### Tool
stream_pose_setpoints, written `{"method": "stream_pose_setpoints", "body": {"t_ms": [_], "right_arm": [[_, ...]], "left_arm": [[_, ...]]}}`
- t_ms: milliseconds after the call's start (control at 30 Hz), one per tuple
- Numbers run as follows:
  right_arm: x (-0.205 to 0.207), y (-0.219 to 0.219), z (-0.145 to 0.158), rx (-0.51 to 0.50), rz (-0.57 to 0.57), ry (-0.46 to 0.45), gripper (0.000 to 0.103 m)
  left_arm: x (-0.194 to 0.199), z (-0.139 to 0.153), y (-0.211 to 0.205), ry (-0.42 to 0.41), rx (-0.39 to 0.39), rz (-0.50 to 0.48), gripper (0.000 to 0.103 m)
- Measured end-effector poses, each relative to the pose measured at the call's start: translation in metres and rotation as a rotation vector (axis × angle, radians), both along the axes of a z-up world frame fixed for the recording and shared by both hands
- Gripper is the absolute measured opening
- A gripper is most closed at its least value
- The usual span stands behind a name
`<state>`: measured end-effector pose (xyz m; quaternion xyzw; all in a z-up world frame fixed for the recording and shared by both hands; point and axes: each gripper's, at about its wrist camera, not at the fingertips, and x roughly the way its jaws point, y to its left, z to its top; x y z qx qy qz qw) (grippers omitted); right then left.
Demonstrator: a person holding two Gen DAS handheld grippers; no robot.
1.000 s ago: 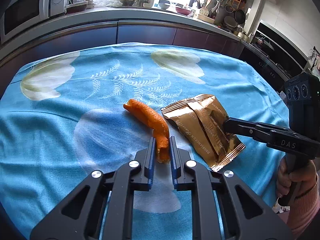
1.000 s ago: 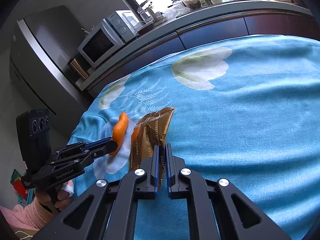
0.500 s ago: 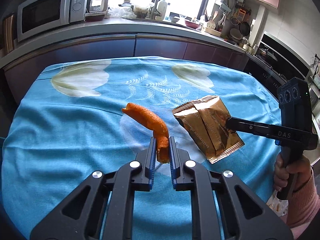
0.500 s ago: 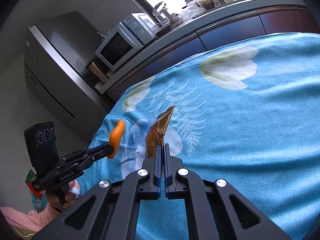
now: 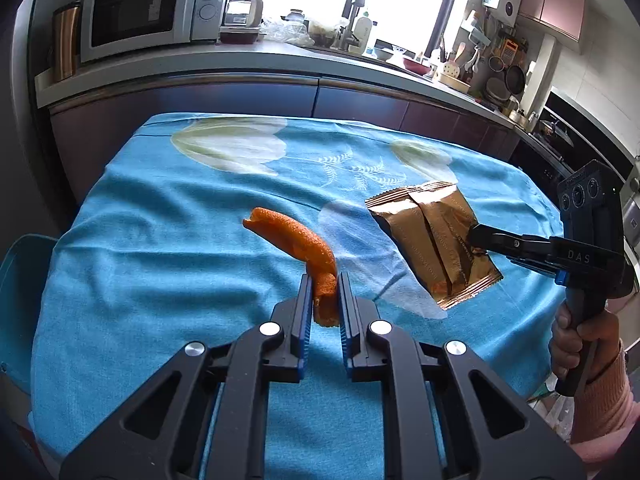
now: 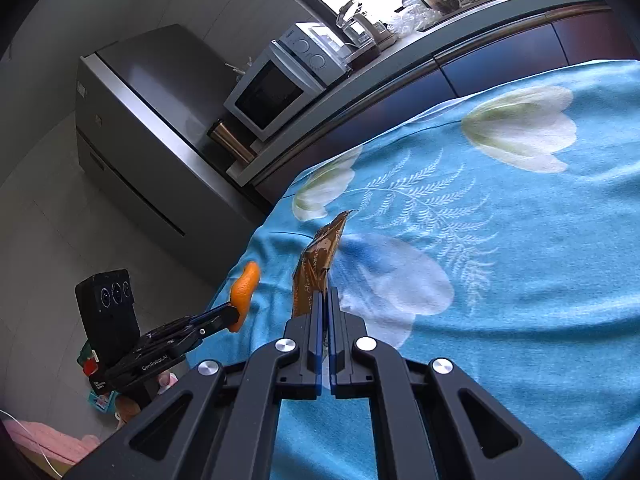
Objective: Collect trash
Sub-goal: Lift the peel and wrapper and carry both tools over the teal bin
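Observation:
A curled strip of orange peel [image 5: 298, 242] is pinched at its near end by my left gripper [image 5: 323, 286], held up above the blue flowered tablecloth [image 5: 160, 240]. From the right wrist view the same orange peel [image 6: 245, 289] sticks up from the left gripper [image 6: 230, 314] near the table's left edge. A gold foil snack wrapper [image 5: 434, 236] hangs in the air, clamped at its right edge by my right gripper [image 5: 474, 234]. In the right wrist view the wrapper [image 6: 318, 258] stands edge-on between the shut fingers of the right gripper [image 6: 325, 300].
A kitchen counter [image 5: 240, 64] with a microwave [image 5: 144, 12] runs behind the table. A grey fridge [image 6: 152, 128] stands at the left. A teal bin rim [image 5: 20, 256] shows below the table's left edge. A hand and pink sleeve [image 5: 592, 372] hold the right gripper.
Both grippers have lifted and drawn back from the cloth, each carrying its piece. The left gripper with the peel has pulled toward the table's left edge; the wrapper now hangs edge-on.

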<state>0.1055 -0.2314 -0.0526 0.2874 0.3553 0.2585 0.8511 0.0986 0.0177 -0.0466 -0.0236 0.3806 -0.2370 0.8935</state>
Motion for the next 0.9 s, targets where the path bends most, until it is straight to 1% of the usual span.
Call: {"method": "stream_pose_setpoints", "body": {"t_ms": [233,433,600,900], "right_arm": [[0.008,0.029,0.003,0.024,0.059,-0.01,0.002],[0.014,0.054,0.005,0.03,0.106,-0.013,0.002],[0.022,0.073,0.007,0.028,0.133,-0.01,0.002],[0.032,0.096,0.005,0.036,0.171,0.0,0.002]], "left_arm": [[-0.011,0.006,0.023,-0.019,0.015,0.043,0.013],[-0.017,0.009,0.041,-0.014,0.006,0.069,0.013],[-0.021,0.011,0.054,-0.018,0.0,0.087,0.013],[-0.028,0.014,0.073,-0.027,0.01,0.126,0.013]]}}
